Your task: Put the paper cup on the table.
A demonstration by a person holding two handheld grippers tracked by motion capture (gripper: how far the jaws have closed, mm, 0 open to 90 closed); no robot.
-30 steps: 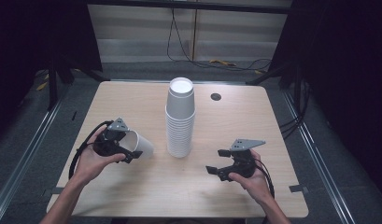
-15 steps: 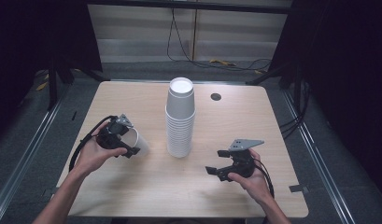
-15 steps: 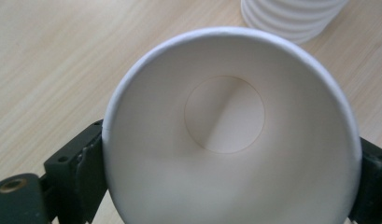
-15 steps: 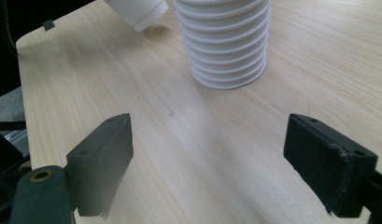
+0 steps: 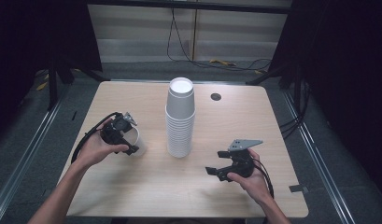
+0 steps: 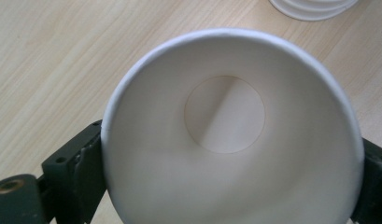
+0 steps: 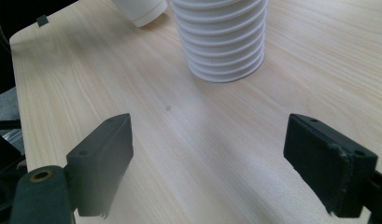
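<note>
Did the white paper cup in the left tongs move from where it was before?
Yes. The single white paper cup has turned from tipped sideways to upright, staying left of the tall stack of white paper cups.

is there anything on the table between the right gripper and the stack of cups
Nothing visible. In the right gripper view the open jaws of the right gripper look across bare table straight at the base of the stack of cups. The single cup sits off to the side, between the left gripper's jaws.
</note>
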